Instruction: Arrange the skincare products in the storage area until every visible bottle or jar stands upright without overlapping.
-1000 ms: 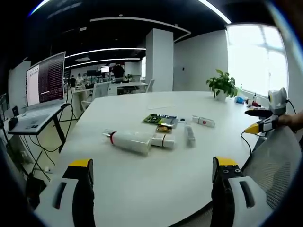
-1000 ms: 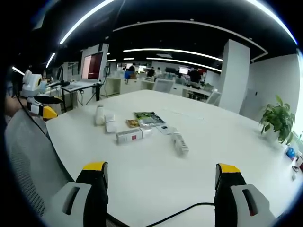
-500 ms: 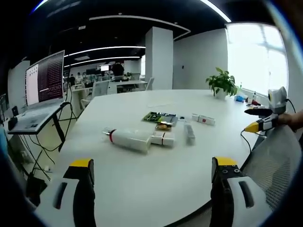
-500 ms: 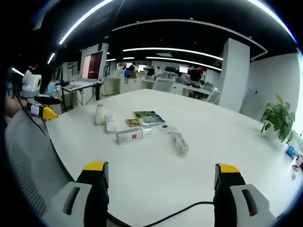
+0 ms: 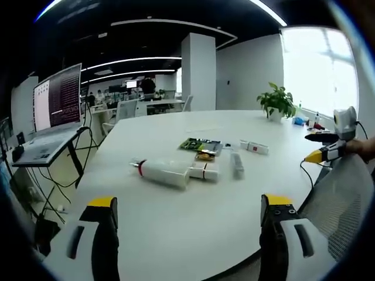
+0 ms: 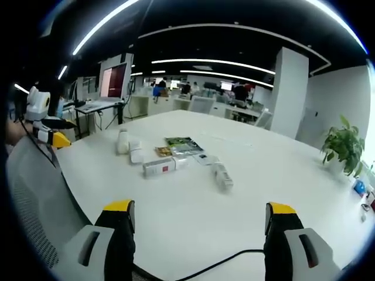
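The big white bottle (image 5: 165,173) lay on its side near the middle of the round table (image 5: 193,234), its red-banded neck pointing away from the smaller white tube (image 5: 204,171) that touched its other end; in the right gripper view the same pair (image 6: 123,142) sat at the far side of the cluster, seen end-on. Beyond them lay a slim grey tube (image 5: 236,164), a white box with a red label (image 5: 252,148), a small yellow-brown jar or packet (image 5: 203,156) too small to make out, and a green printed sheet (image 5: 200,144). None of the products stood upright, so you had the whole arranging job ahead. Your left gripper (image 5: 186,211) was held wide apart with nothing between its jaws, well short of the bottle; your right gripper (image 6: 199,213) was likewise wide and empty, hovering at the table edge. I judged the big bottle to be smooth plastic, light to moderate in weight and apt to roll, so you would have done best to take it across the body near the middle, not at the tapering neck, then tip it onto its flat base. The small tube looked light and likely soft, needing a gentle squeeze. The box seemed stiff and easy to take by its long sides. A potted plant (image 5: 276,104) stood well apart.
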`<move>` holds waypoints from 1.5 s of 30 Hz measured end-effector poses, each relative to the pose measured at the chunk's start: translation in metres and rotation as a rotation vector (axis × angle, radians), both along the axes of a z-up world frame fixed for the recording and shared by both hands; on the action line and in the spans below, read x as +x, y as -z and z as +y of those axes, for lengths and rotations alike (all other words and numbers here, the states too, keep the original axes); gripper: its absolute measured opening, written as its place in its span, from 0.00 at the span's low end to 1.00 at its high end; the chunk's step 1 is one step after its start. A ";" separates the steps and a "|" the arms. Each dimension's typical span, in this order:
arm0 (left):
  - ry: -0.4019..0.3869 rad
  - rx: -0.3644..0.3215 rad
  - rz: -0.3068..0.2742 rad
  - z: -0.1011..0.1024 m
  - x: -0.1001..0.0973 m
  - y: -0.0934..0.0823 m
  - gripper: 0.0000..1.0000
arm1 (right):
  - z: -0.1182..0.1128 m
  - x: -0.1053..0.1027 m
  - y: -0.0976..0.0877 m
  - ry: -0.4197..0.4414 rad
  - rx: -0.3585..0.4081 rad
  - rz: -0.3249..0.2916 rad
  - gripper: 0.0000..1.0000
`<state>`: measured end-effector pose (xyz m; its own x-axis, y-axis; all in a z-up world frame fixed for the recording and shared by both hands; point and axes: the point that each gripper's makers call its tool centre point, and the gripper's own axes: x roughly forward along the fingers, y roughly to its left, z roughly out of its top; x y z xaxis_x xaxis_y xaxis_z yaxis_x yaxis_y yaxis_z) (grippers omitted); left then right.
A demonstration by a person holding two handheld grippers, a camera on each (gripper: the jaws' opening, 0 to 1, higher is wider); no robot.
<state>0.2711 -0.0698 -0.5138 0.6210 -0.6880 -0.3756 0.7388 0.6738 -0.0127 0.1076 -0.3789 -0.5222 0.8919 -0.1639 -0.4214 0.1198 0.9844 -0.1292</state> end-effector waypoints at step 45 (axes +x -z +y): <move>-0.005 0.048 0.020 0.005 -0.001 0.007 0.87 | 0.000 -0.002 0.009 -0.008 -0.003 0.040 0.96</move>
<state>0.2697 -0.0651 -0.5208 0.6167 -0.6658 -0.4199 0.7352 0.6778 0.0050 0.1053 -0.3790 -0.5307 0.8757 -0.1581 -0.4563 0.1066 0.9849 -0.1365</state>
